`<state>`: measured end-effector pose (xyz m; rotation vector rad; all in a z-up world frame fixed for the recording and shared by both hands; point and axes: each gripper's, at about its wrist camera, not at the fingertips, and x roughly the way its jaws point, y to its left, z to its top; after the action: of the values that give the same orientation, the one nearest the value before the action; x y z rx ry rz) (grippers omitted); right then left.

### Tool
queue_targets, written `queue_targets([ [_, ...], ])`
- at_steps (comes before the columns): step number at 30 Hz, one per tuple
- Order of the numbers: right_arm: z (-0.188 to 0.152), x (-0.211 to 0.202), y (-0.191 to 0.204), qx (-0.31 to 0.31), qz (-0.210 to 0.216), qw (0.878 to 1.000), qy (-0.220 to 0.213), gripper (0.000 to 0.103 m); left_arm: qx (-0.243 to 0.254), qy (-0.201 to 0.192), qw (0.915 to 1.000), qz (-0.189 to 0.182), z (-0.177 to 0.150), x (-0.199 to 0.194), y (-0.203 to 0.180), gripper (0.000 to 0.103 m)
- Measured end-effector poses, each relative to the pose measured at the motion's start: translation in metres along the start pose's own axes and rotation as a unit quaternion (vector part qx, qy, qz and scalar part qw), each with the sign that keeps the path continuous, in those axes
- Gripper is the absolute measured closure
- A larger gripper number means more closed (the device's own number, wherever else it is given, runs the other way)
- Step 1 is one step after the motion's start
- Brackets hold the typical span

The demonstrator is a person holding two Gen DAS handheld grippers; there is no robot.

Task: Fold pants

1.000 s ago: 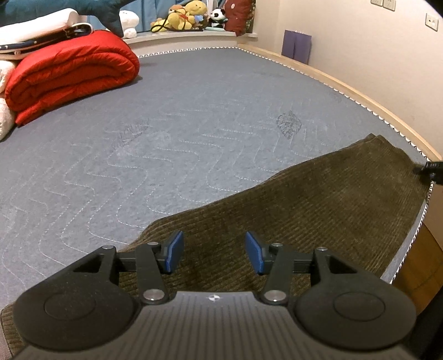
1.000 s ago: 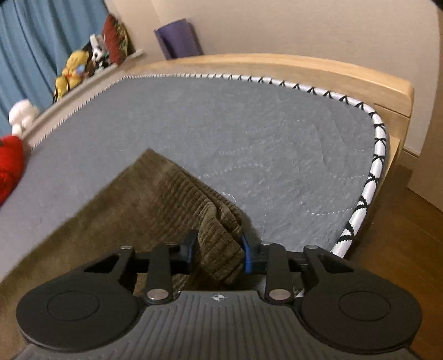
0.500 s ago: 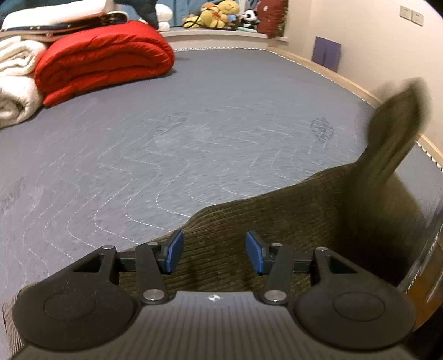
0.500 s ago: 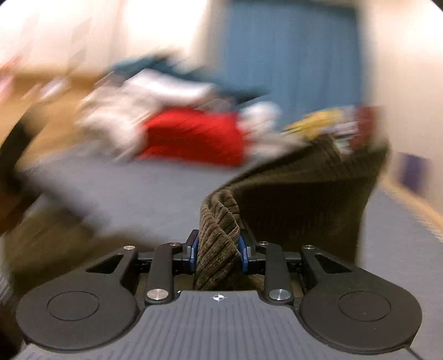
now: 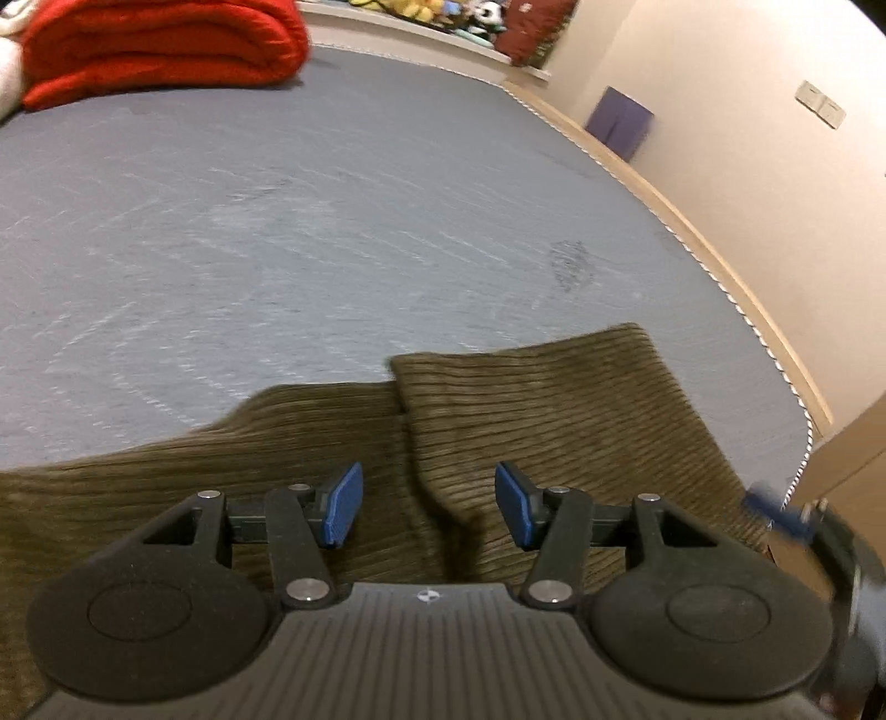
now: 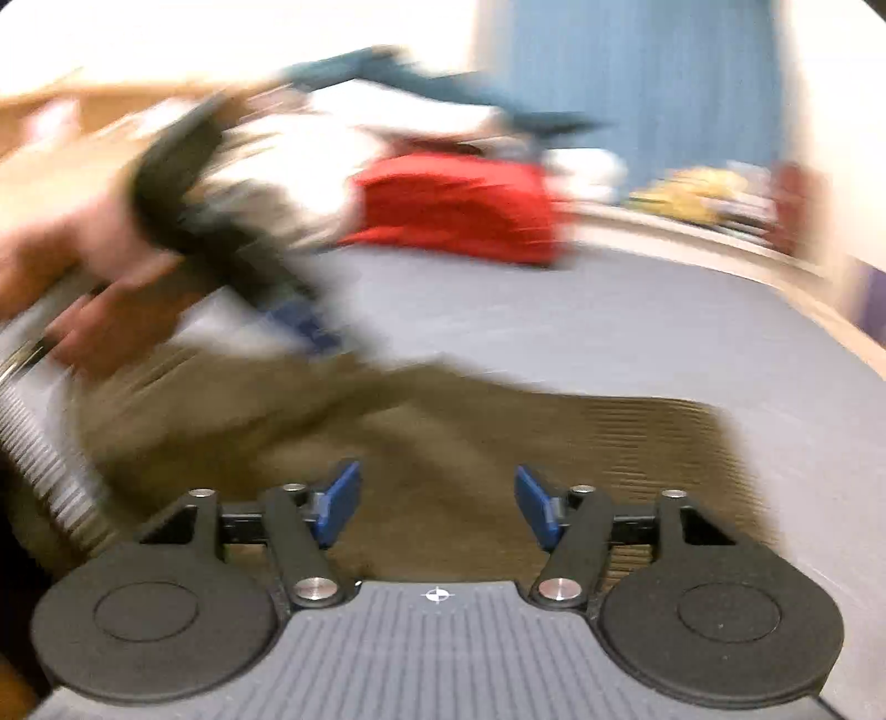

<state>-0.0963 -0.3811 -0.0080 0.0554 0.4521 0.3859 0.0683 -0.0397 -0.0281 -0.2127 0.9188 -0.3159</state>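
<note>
Corduroy pants (image 5: 554, 421) lie with 1 end folded over on the bed (image 5: 332, 221), both my left gripper (image 5: 426, 507) and right gripper (image 6: 437, 507) spread empty, further folds likely left.

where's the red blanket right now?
The folded red blanket lies at the far end of the grey mattress, upper left in the left wrist view, well beyond the brown corduroy pants.

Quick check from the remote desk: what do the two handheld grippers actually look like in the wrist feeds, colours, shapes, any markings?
Both match: the left gripper and the right gripper each have blue rectangular finger pads on black linkage arms with silver pivot screws, two round black discs at the base, and a ribbed grey body bearing a small white crosshair mark. No cables visible.
</note>
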Motion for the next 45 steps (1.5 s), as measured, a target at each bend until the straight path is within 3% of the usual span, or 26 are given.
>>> queue_targets([
  [3,-0.004,0.006,-0.051,0.117,-0.135,0.984,0.018,0.021,0.019,-0.005,0.9998,-0.009,0.001,0.006,-0.016,0.046],
  [5,-0.014,0.012,-0.077,0.170,-0.177,0.968,0.048,0.021,0.025,-0.008,0.9996,-0.012,0.002,0.007,-0.023,0.045],
  [9,-0.035,0.027,-0.104,0.250,-0.159,0.949,0.108,0.020,0.040,-0.014,0.9991,-0.007,0.001,0.005,-0.030,0.045],
  [14,-0.036,0.034,-0.100,0.279,-0.127,0.945,0.111,0.021,0.045,-0.004,0.9989,-0.008,-0.005,0.007,-0.031,0.045],
  [18,-0.034,0.037,-0.097,0.283,-0.130,0.944,0.111,0.024,0.064,0.009,0.9979,-0.008,-0.016,0.013,-0.036,0.046],
  [19,-0.034,0.035,-0.099,0.284,-0.132,0.943,0.111,0.025,0.073,0.011,0.9972,-0.005,-0.020,0.016,-0.038,0.050],
  [21,-0.034,0.034,-0.105,0.288,-0.134,0.942,0.111,0.027,0.104,0.017,0.9943,0.010,-0.028,0.027,-0.042,0.084],
  [23,-0.034,0.030,-0.106,0.288,-0.136,0.942,0.109,0.029,0.134,0.024,0.9899,0.038,-0.036,0.039,-0.043,0.087],
  [28,-0.037,0.030,-0.105,0.281,-0.139,0.943,0.109,0.032,0.145,0.028,0.9877,0.049,-0.038,0.043,-0.045,0.087],
  [31,-0.035,0.026,-0.100,0.267,-0.147,0.947,0.102,0.043,0.150,0.029,0.9868,0.053,-0.039,0.045,-0.048,0.086],
  [33,-0.031,0.021,-0.090,0.248,-0.153,0.952,0.087,0.062,0.148,0.036,0.9868,0.055,-0.037,0.045,-0.049,0.076],
  [34,-0.025,0.017,-0.079,0.227,-0.158,0.958,0.074,0.065,0.144,0.039,0.9872,0.056,-0.036,0.044,-0.048,0.071],
  [36,-0.014,0.009,-0.054,0.171,-0.168,0.970,0.039,0.070,0.125,0.030,0.9903,0.052,-0.031,0.035,-0.045,0.049],
  [38,0.000,-0.001,-0.022,0.108,-0.151,0.983,-0.014,0.071,0.100,0.007,0.9944,0.035,-0.021,0.020,-0.040,0.042],
  [40,0.010,-0.007,0.012,0.042,-0.122,0.990,-0.059,0.071,0.062,-0.019,0.9979,-0.004,-0.011,0.000,-0.032,0.033],
  [42,0.013,-0.012,0.052,-0.031,-0.088,0.991,-0.099,0.072,0.005,-0.034,0.9967,-0.074,-0.001,-0.020,-0.019,0.019],
  [45,0.005,-0.016,0.108,-0.129,-0.033,0.982,-0.131,0.072,-0.064,-0.028,0.9822,-0.174,0.007,-0.032,-0.001,0.014],
])
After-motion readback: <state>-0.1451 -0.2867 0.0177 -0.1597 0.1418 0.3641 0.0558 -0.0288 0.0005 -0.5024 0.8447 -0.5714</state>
